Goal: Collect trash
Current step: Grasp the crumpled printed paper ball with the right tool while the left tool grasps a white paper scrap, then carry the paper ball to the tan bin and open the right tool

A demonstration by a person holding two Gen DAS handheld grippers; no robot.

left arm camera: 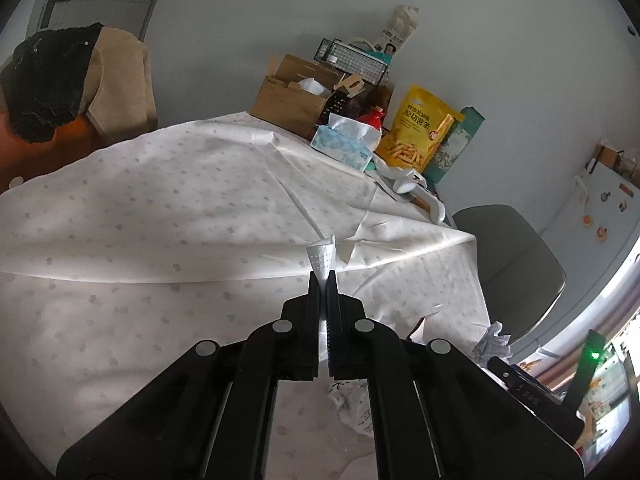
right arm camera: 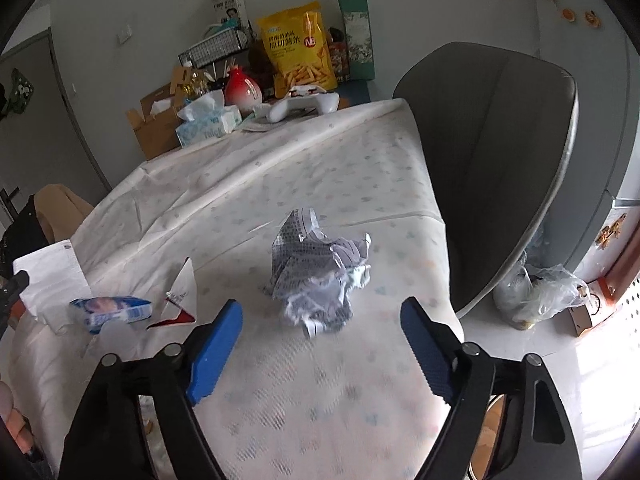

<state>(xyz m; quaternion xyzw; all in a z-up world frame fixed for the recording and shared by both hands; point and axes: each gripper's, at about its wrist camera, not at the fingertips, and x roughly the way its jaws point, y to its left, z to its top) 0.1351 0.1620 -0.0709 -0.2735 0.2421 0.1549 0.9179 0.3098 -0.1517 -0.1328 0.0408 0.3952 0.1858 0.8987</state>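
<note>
Left wrist view: our left gripper (left arm camera: pixel 322 280) pinches a white tissue scrap (left arm camera: pixel 320 258) above the tablecloth (left arm camera: pixel 160 208) | right gripper (right arm camera: pixel 320 320) spread wide, crumpled paper ball (right arm camera: pixel 318 272) lying on the cloth just ahead between our fingers.

Tablecloth (right arm camera: pixel 304 168) looked matt cloth; paper ball (right arm camera: pixel 318 270) crumpled, printed; snack bag (right arm camera: pixel 298 46) glossy plastic; pads (right arm camera: pixel 216 354) ribbed.
</note>
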